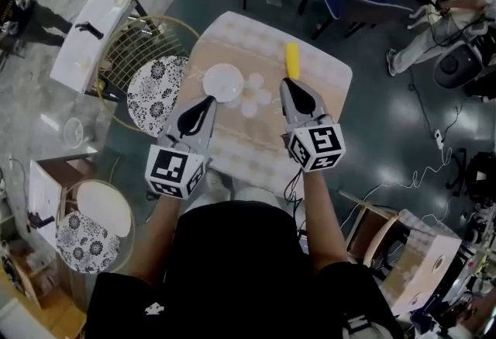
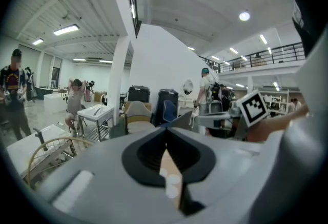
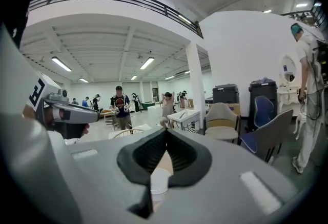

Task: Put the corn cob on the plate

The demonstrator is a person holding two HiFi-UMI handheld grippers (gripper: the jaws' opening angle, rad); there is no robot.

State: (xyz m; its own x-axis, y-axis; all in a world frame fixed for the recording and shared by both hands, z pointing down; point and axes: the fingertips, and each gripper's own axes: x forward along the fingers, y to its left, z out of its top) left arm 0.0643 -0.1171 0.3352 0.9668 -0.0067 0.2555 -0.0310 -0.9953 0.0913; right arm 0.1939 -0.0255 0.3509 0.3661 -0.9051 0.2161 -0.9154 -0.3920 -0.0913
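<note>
At one o'clock on the table [image 1: 232, 39] the corn cob [image 1: 292, 60] lies lengthwise, its long axis running toward twelve. It sits just beyond the tip of the right tool [image 1: 287, 85], and whether the two touch I cannot tell. The white plate [image 1: 223, 83] rests at about eight o'clock from the cob, apart from it and just ahead of the left tool [image 1: 207, 100]. Both tools have their jaws pressed together with nothing between them, as each tool's own view confirms.

The cob looks light and stiff, so a firm pinch should not crush it. It is round, though, so it may roll or twist if nudged off-centre. The best hold is probably across its middle, pads on opposite sides of the narrow width, where the bumpy kernels should give some bite. The right tool would need to open first.
</note>
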